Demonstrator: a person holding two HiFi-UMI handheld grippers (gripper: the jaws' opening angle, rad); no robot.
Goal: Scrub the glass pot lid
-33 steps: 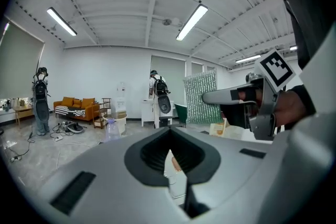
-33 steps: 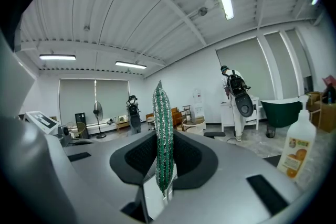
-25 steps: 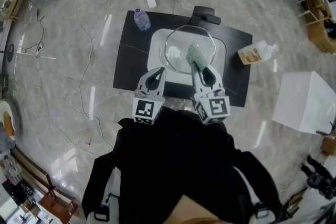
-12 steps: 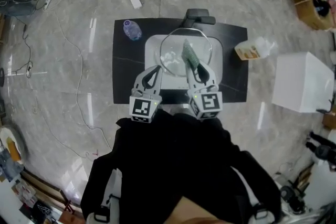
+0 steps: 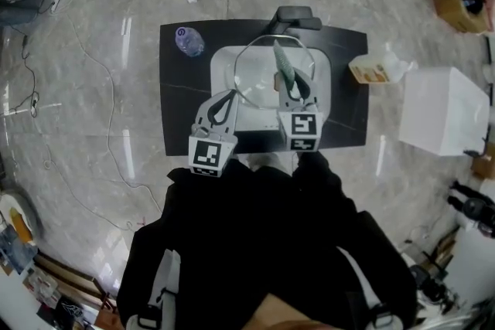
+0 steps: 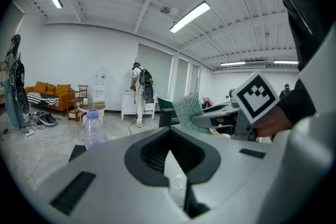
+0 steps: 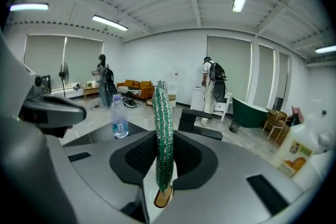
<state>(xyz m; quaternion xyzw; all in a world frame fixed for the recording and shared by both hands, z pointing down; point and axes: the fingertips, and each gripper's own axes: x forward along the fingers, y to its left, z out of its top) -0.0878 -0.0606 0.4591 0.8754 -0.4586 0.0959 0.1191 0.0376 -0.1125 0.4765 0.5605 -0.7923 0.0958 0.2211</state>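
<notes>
Left gripper [image 6: 169, 147]: jaws drawn together at the tips, with a pale translucent sliver in the gap between them. I read this as the near rim of the glass pot lid [image 5: 255, 72] being pinched, since in the head view these tips sit right on the lid's lower-left edge. Right gripper [image 7: 164, 165]: jaws clamped on the lower end of a green scrub pad [image 7: 161, 128], which stands edge-on and sticks out past the tips. In the head view the pad lies across the right half of the lid, its free end near the far rim. The lid sits over a white tray [image 5: 322, 69] and overhangs its far edge; whether it lies flat or is propped up I cannot tell. The tray rests on a black mat [image 5: 179, 93] on the marble floor. A water bottle [image 5: 188, 41] stands at the mat's far-left corner, well apart from the tray. A soap bottle [image 5: 370, 71] lies at the mat's right edge, just beside a white box [image 5: 441, 120]. Progress, as a judgement: scrubbing is under way, pad on glass and lid steadied. No suds or residue can be made out, so the share already cleaned is unknown, and the left half looks uncovered at present. Against half a second ago, the right gripper has pushed forward and straightened, carrying the pad from a slant over the lid's middle toward the far rim. The left gripper has kept its place on the rim.
</notes>
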